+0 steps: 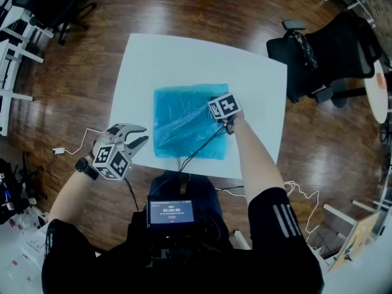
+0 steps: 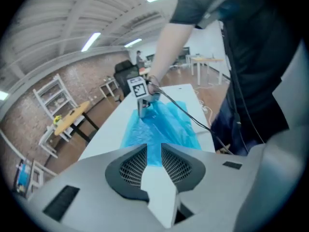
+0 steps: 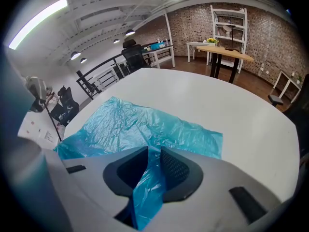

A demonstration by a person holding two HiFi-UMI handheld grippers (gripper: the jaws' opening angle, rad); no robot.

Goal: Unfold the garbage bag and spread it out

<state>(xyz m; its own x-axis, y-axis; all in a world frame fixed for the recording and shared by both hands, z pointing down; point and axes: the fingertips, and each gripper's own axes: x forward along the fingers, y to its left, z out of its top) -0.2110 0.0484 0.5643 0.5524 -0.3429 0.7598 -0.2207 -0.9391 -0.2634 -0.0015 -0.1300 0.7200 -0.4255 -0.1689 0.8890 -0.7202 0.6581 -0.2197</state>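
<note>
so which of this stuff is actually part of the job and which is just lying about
Part of the job:
bag, creased, on the table
right gripper, shut on a fold of the bag
left gripper, open, empty

Just lying about:
chair
wooden desk
shelf
floor cable

A white table point(image 1: 257, 97) stands on dark wooden floor point(image 1: 67, 84), black office chair point(image 1: 334, 54) nearby, brick wall point(image 3: 260, 33) beyond.

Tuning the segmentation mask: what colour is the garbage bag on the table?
Translucent blue garbage bag; clearest in the right gripper view.
</note>
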